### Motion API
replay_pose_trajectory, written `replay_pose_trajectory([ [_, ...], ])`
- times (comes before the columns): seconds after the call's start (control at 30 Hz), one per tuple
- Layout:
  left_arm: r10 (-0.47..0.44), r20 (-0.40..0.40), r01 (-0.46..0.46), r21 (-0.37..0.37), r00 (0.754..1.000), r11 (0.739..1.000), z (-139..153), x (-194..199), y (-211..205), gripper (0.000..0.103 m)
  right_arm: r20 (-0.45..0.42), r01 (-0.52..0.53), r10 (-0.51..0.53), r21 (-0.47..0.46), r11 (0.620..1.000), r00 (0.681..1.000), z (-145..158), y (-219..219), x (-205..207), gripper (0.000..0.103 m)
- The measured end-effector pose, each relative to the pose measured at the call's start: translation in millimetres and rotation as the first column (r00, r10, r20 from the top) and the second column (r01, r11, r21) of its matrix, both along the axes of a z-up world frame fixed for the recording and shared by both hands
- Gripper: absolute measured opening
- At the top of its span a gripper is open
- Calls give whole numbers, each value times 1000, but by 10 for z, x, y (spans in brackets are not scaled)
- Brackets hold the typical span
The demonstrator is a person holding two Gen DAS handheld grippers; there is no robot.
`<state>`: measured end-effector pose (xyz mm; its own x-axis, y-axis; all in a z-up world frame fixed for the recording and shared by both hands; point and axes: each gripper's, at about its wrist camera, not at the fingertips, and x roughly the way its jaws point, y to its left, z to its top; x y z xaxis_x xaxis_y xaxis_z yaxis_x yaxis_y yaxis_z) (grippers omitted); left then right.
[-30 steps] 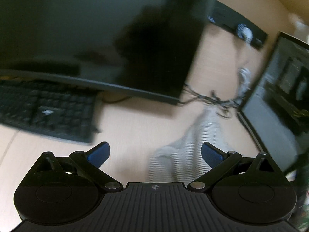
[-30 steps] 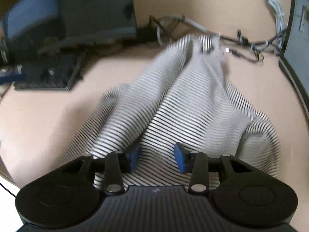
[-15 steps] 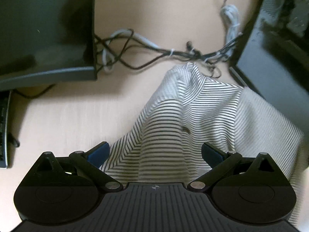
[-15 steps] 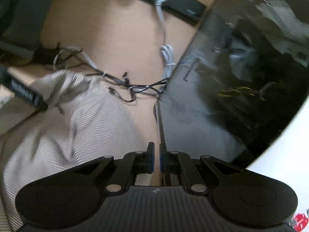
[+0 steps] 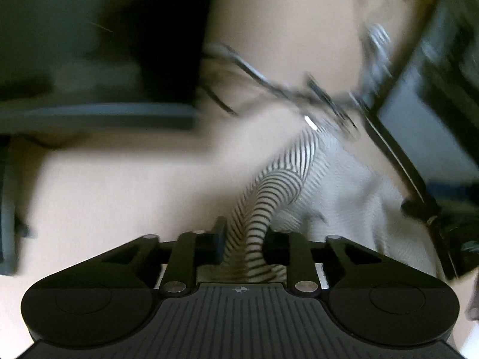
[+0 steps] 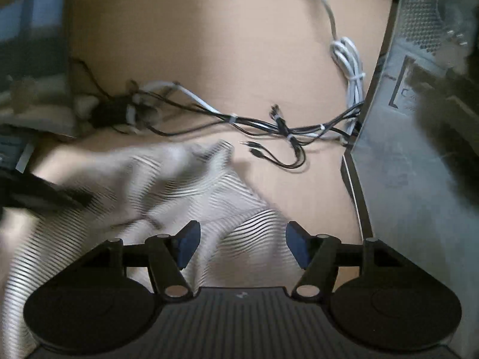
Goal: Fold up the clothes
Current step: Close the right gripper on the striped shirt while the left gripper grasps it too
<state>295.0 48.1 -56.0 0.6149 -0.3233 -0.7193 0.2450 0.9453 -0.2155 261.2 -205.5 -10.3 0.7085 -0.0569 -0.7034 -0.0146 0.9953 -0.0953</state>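
A white garment with thin black stripes lies crumpled on the tan desk. My left gripper is shut on a bunched fold of the striped garment, which stretches away from the jaws toward the cables. In the right wrist view the same garment spreads to the left and under my right gripper, which is open with the blue pads wide apart just above the cloth. The left gripper's dark body shows blurred at the left.
A tangle of black and white cables lies just beyond the garment. A dark monitor stands at the left. A grey computer case stands at the right. A keyboard edge is at the far left.
My left gripper went from open above the garment to shut on a fold of it. My right gripper went from shut to open and now faces the garment's right edge.
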Motion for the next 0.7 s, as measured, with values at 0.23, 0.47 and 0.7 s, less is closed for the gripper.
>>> replay_pose_trajectory([
  [0.23,129,81,-132,36,988,991,134,-188,553,25,-36,43,-40,62,997,999,-382,-103,391,65],
  [0.47,26,9,-25,-50,1000,998,-3,-115,499,46,8,-99,98,104,990,995,-386,217,736,65],
  [0.7,36,-19,-37,-83,999,996,-142,-45,586,9,-81,-78,98,220,972,992,-517,182,725,13],
])
